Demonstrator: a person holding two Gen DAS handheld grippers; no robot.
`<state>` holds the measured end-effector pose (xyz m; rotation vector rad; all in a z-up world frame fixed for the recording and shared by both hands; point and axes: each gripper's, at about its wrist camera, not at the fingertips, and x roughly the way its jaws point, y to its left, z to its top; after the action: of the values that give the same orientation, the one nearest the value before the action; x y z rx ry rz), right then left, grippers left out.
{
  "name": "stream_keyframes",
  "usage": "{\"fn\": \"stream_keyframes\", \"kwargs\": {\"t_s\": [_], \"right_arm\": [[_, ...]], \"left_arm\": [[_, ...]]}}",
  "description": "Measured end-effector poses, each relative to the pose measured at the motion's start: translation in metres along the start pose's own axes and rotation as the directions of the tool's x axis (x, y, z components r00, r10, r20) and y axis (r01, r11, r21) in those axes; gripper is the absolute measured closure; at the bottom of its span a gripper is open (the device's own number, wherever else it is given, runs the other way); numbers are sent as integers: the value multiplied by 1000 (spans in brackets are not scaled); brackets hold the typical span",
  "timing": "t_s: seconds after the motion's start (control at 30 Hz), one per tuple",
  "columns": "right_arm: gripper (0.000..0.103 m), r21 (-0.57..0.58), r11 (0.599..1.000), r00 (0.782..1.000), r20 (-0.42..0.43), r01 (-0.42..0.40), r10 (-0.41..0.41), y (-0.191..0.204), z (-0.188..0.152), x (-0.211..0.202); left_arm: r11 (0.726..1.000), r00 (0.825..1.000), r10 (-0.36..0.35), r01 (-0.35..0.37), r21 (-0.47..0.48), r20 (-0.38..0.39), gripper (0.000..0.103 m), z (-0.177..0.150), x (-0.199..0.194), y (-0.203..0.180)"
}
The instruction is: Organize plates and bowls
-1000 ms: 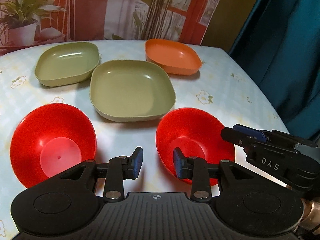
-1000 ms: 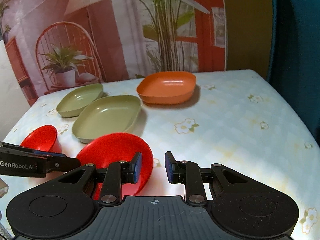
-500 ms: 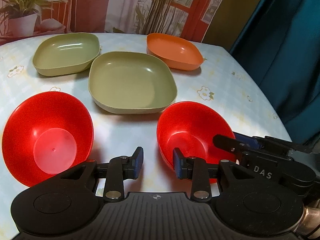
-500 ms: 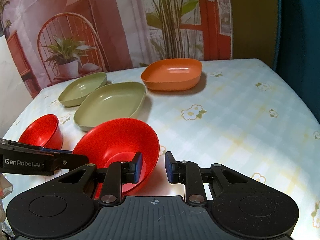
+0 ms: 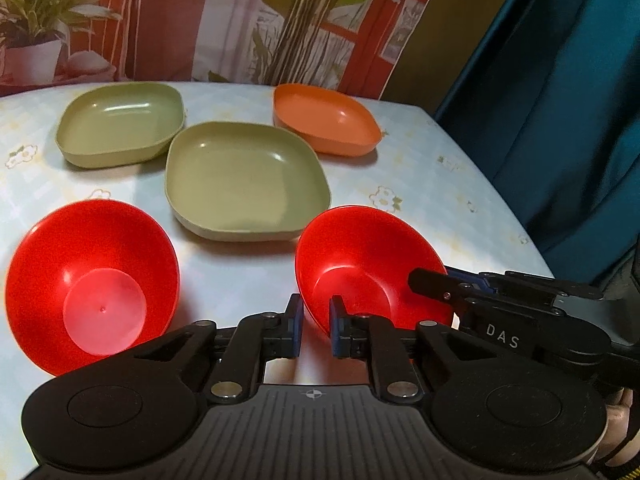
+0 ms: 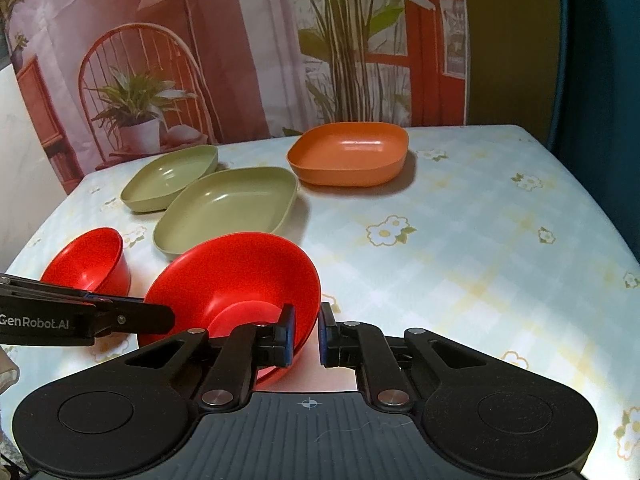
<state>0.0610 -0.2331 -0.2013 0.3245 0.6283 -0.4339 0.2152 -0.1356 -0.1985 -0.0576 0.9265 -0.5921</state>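
Here the right gripper has narrow-set jaws straddling the near rim of the tilted round red plastic bowl on the floral tablecloth. Left gripper, jaws narrow, straddles the same bowl's opposite rim.

Left gripper fingers straddle the near rim of a red bowl, not closed on it. A second red bowl sits left of the fingers. A green plate lies beyond them.

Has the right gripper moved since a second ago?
Yes. The right gripper has come forward and left over the tablecloth, its fingers now straddling the near red bowl rim.
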Motion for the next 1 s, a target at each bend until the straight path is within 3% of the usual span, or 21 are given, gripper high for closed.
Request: {"fn": "stream_keyframes", "kwargs": {"t_s": [0.43,0.67,1.0], "right_arm": [[92,-47,996,997,25,-77,78,43,35,-5],[92,-123,984,990,35,-133,138,88,55,9],[91,-203,961,982,-27,-189,188,143,54,42]], "left_arm": [[998,992,23,-15,-63,122,88,14,-57,33],[991,980,88,-67,-118,179,88,21,-90,66],[970,978,160,-131,-205,132,88,11,-93,106]]}}
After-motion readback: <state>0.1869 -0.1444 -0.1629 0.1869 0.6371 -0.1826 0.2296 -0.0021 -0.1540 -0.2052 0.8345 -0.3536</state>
